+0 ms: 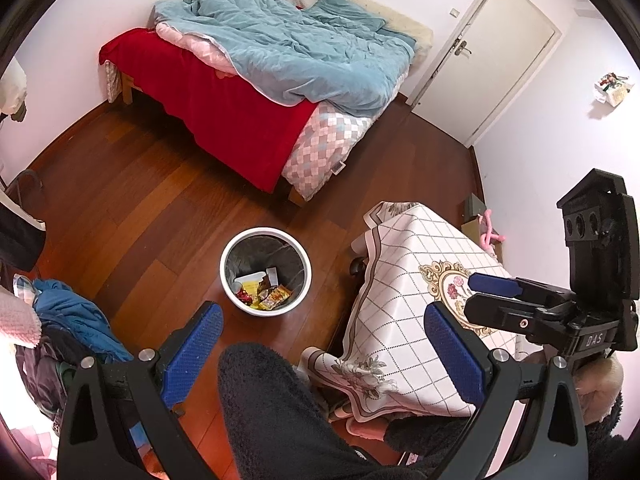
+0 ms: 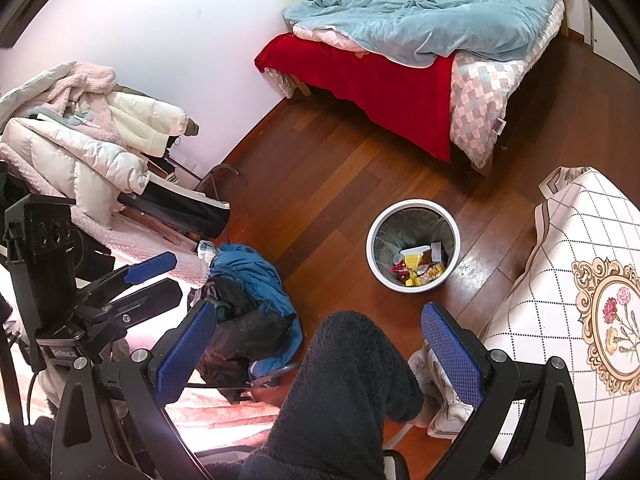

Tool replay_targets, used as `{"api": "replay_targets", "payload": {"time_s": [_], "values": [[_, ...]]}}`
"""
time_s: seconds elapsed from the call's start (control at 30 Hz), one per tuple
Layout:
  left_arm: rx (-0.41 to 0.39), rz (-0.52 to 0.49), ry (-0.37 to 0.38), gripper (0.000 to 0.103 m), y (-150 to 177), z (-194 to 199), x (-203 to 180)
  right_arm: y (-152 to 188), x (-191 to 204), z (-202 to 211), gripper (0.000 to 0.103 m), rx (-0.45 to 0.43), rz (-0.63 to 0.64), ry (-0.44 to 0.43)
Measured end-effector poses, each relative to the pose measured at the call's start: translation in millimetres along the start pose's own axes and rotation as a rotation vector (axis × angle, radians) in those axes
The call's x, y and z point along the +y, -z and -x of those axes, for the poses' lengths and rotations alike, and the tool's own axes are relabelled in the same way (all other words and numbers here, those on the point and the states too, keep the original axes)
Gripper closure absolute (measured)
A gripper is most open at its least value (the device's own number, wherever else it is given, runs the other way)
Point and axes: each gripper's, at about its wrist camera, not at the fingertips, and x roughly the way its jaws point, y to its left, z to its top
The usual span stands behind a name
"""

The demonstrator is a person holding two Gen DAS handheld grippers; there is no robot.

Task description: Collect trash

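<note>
A white round trash bin [image 1: 230,282] with a dark liner stands on the wooden floor; it also shows in the right wrist view [image 2: 374,264]. Inside lie colourful wrappers [image 1: 272,298] and white scraps [image 2: 416,250]. My left gripper [image 1: 322,334] is open and empty, held high above the floor, nearer me than the bin. My right gripper [image 2: 318,336] is open and empty too, at similar height. The right gripper shows in the left wrist view [image 1: 486,294] over the table, its jaws nearly together there. The left gripper shows in the right wrist view [image 2: 160,276].
A table with a white checked cloth [image 1: 404,304] stands right of the bin. A bed with red and blue covers [image 1: 256,80] is beyond. Piled clothes [image 2: 92,144] and a blue garment [image 2: 248,272] lie left. A dark-trousered leg [image 2: 344,392] is below the grippers. A door [image 1: 496,52] is far right.
</note>
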Motion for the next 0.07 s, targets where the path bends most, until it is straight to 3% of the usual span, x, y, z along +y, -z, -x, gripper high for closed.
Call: {"api": "replay_targets", "payload": {"time_s": [0.07], "values": [[-0.001, 0.001, 0.0, 0.0, 0.7, 0.4, 0.6, -0.3, -1.1, -0.1, 0.0, -0.001, -0.002, -0.003]]}}
